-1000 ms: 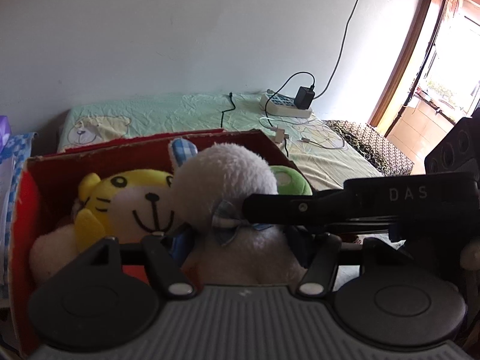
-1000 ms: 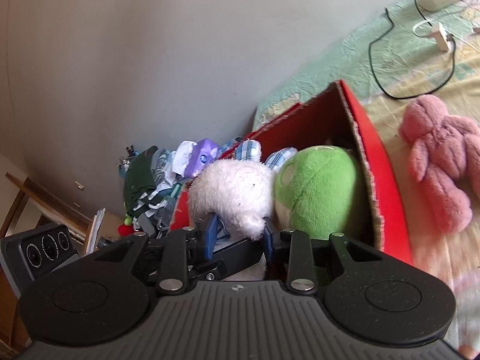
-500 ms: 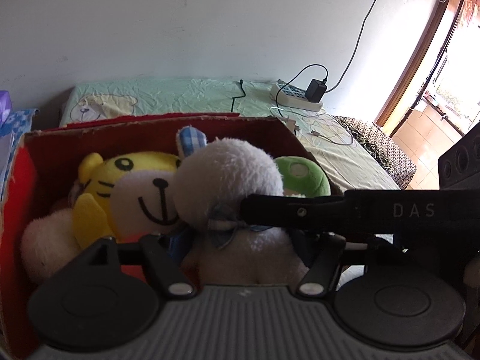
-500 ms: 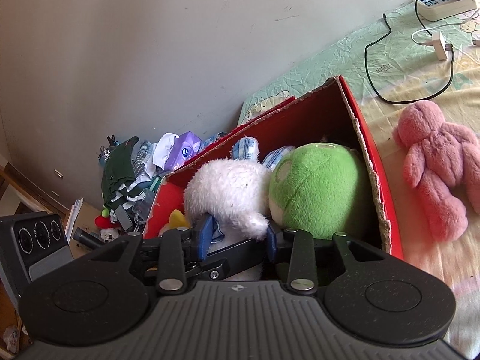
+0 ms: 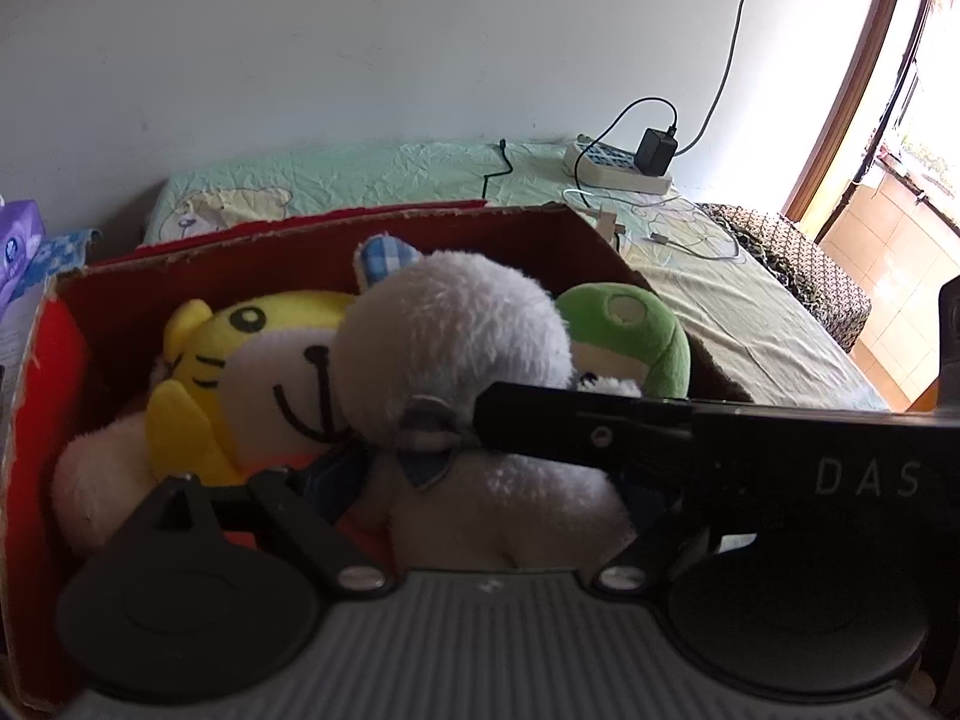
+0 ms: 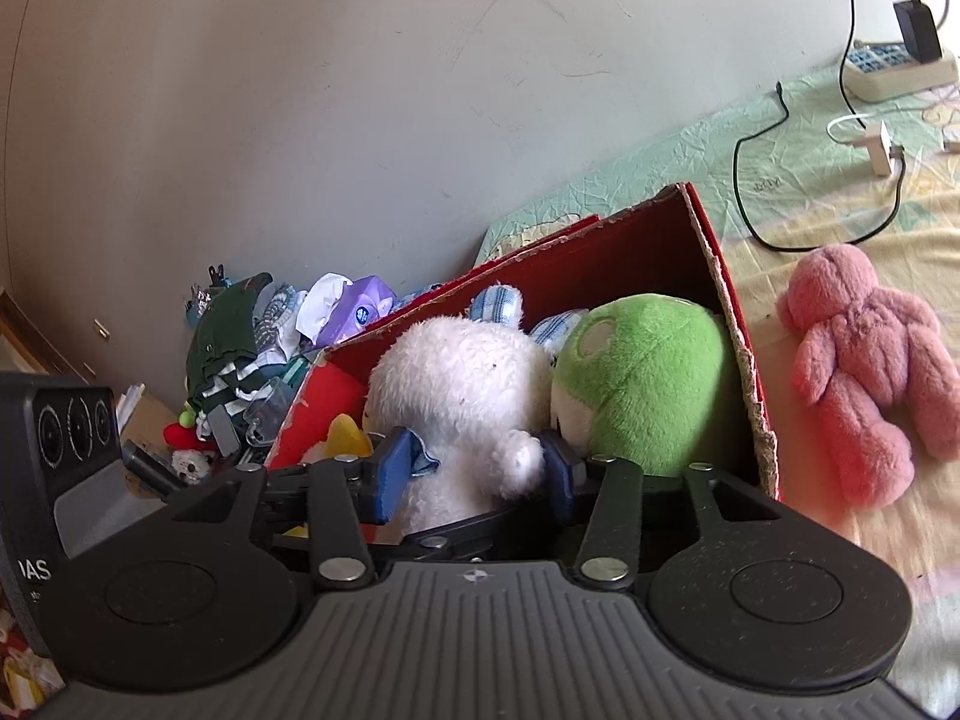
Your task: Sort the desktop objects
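Here, a white plush (image 6: 462,384) with fluffy pile, a round head, blue checked ears and a small blue bow at the neck sits in a red cardboard box (image 6: 729,300) whose cut rims are ragged and brown. The right claw (image 6: 474,468) grips its body, blue pads pressed into the fur on both sides. The left claw (image 5: 480,498) faces the same toy from the other side; its fingers flank the soft belly, but the right claw's black bar crosses the view, and I cannot tell whether they squeeze it. Packed tight beside it are a yellow tiger plush (image 5: 240,372) with a cream muzzle and stitched smile, and a smooth green frog plush (image 6: 648,378) wedged against the box wall. The box rests on a bed (image 6: 840,240) under a crinkled pale green and yellow sheet. A shaggy pink plush (image 6: 870,360) lies face down on the sheet just beside the box. Farther back lie a power strip (image 5: 618,171) with a black charger and loose cables. Past the box, a heap of clothes (image 6: 240,348) leans by the wall.
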`<state>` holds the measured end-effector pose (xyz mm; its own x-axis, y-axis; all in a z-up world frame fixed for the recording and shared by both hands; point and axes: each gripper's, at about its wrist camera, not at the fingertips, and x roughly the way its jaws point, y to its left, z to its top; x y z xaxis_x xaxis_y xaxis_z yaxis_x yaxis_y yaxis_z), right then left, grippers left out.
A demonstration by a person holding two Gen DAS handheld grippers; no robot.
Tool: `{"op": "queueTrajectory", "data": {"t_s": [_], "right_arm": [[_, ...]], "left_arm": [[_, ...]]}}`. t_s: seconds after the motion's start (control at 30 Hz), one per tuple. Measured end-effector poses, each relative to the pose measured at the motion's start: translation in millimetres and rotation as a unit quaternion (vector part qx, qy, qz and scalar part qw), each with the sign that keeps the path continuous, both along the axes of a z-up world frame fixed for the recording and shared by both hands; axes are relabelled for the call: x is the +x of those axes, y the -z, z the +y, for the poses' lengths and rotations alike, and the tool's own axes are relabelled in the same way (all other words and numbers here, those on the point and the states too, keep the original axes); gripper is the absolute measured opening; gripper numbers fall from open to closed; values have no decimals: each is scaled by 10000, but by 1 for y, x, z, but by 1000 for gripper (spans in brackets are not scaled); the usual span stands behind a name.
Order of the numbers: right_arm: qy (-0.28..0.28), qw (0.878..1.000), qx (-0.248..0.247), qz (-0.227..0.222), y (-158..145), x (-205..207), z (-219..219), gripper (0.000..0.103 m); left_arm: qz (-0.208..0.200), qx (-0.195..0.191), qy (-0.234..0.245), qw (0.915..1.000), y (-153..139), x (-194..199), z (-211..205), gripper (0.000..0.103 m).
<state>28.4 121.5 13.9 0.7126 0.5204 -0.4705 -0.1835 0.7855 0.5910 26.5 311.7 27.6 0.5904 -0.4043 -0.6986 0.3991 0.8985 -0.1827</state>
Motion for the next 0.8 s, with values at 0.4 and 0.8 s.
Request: {"op": "queueTrajectory", "data": {"t_s": [0.4, 0.8], "right_arm": [[-66, 9998, -137, -98, 0, -3, 2, 49], [-71, 9997, -183, -137, 0, -4, 4, 50]], "left_arm": [[55, 153, 45, 9999, 5, 1, -11, 98], [104, 169, 51, 9998, 8, 3, -13, 102]]}}
